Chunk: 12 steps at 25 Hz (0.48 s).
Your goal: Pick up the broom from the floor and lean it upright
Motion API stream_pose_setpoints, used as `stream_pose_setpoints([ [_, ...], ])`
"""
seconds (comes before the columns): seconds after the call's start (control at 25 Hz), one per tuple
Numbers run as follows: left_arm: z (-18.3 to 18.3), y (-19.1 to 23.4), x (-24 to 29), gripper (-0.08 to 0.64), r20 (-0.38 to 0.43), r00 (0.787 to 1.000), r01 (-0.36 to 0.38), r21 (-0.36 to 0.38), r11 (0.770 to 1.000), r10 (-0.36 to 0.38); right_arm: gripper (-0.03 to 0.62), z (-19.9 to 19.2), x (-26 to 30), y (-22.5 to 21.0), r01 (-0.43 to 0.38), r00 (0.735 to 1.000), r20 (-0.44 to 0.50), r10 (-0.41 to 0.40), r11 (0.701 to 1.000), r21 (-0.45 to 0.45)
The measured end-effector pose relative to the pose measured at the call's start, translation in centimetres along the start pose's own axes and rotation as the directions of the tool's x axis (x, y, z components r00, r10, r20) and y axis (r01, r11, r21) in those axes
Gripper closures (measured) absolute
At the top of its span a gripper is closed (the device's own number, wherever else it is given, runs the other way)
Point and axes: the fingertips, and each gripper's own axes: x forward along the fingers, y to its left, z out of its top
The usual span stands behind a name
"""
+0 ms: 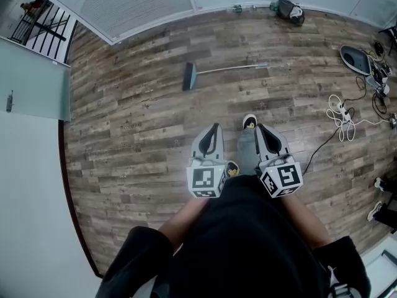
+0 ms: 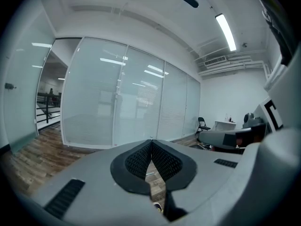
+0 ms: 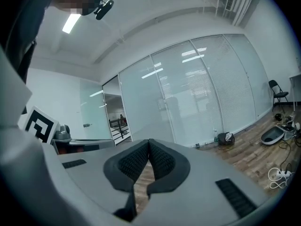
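The broom [image 1: 214, 71] lies flat on the wooden floor ahead of me, dark head to the left, thin pale handle running right. My left gripper [image 1: 215, 126] and right gripper [image 1: 258, 127] are held side by side close to my body, well short of the broom, both pointing roughly level. Each is shut with nothing between its pads. In the left gripper view the left gripper [image 2: 151, 144] has its tips touching; in the right gripper view the right gripper [image 3: 149, 142] does too. The broom is hidden behind the jaws in both gripper views.
Frosted glass walls [image 1: 136, 5] bound the floor at the far side, with a glass door [image 1: 31, 79] at left. A dark bag [image 1: 290, 11] sits by the far wall. Cables and a power strip [image 1: 342, 113] and a round device [image 1: 355, 59] lie at right. My shoe [image 1: 249, 122] shows between the grippers.
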Motion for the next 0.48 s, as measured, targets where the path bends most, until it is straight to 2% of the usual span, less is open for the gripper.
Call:
stream_pose_setpoints([
  [0.28,1.4,4.6,5.6,0.537,0.002,0.998,-0.069,0.02,0.997,0.069,0.574,0.8,6.7,-2.7,-0.048,0.999,-0.007,0.048,0.999,0.023],
  [0.48,1.9,7.3,11.4,0.537,-0.04,0.994,-0.103,0.022,0.994,0.104,0.574,1.6,12.7,-6.5,-0.041,0.999,-0.012,0.041,0.998,0.039],
])
